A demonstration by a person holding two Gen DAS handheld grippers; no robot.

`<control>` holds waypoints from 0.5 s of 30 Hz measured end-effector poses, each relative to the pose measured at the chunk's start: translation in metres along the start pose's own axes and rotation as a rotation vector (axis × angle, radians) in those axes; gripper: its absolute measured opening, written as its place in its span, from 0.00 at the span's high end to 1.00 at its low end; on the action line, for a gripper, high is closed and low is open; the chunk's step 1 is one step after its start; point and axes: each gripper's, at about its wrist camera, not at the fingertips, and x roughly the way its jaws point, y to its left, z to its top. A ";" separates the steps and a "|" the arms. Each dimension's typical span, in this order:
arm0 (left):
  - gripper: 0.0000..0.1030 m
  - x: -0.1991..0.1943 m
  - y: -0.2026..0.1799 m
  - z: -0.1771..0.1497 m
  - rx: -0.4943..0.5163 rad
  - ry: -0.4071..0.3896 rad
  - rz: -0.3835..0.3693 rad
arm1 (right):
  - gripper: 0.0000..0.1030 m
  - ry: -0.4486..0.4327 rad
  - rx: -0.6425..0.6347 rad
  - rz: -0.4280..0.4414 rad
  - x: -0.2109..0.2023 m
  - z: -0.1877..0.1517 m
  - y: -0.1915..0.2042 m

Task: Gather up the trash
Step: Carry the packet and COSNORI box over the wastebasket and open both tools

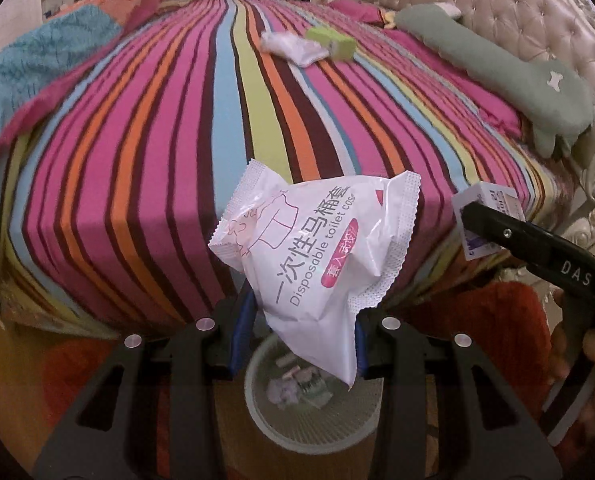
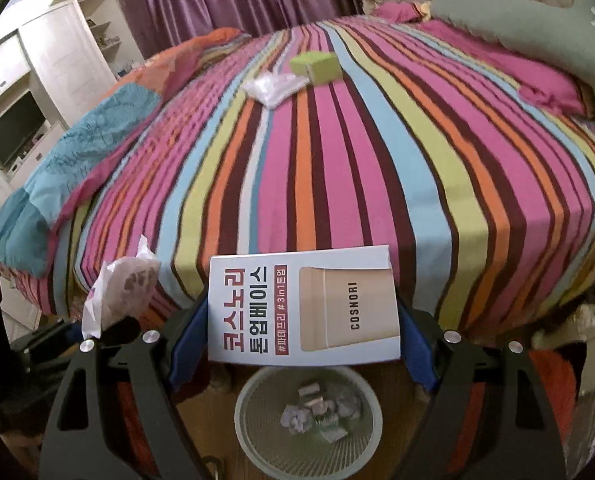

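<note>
So I've got the white toilet-cover packet point(image 1: 317, 264) clamped in my left fingers point(image 1: 301, 332) and the Cosnori box point(image 2: 303, 306) clamped in my right fingers point(image 2: 303, 344), both hanging right over the mesh bin point(image 2: 257, 440) near the striped bed point(image 2: 337, 180). Green box point(image 2: 315, 66) and clear wrapper point(image 2: 273, 88) sit far across it.

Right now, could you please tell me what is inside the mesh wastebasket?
The mesh wastebasket holds several crumpled wrappers and scraps. The COSNORI box covers its far rim.
</note>
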 end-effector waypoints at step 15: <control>0.62 0.071 -0.001 -0.067 -0.094 0.268 -0.007 | 0.24 0.368 0.236 -0.017 0.064 -0.084 -0.031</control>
